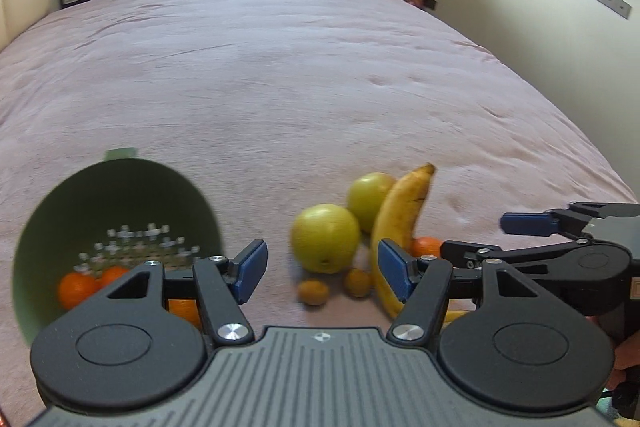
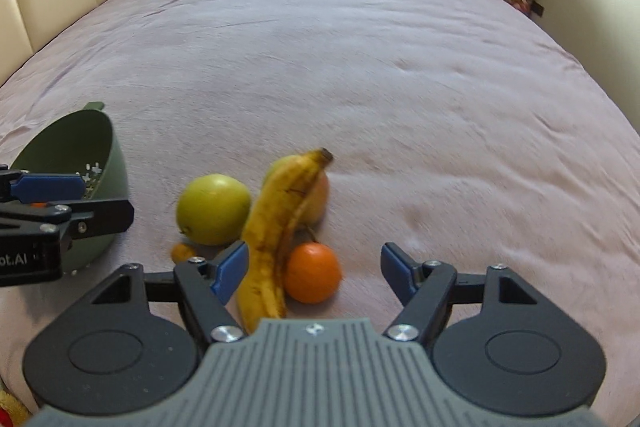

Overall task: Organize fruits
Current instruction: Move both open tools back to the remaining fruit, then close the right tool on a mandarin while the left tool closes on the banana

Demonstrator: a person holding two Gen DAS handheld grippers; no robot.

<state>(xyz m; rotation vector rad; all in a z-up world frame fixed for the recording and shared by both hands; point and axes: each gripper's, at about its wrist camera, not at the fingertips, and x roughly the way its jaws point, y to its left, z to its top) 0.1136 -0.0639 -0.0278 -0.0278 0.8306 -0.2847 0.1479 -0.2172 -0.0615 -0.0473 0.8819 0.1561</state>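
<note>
- Both grippers, left [image 1: 322, 269] and right [image 2: 312, 269], are held released, nothing grasped.
- A speckled yellow banana [image 2: 272, 227] is seen mid-frame, beside an orange [image 2: 312, 273].
- Oranges [image 1: 76, 289] are held in the green bowl [image 1: 120, 195], lower left.

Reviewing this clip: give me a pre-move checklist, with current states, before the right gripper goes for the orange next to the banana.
1. Right gripper open and empty: ok.
2. Round orange lies between its fingers: ok.
3. Spotted yellow banana apart from the orange: not ok, they touch.
4. Left gripper open and empty: ok.
5. Green perforated plastic colander has room; only a few oranges inside: ok.
6. Colander sitting stable on the pink bedspread: cannot tell, it looks tilted.
</note>
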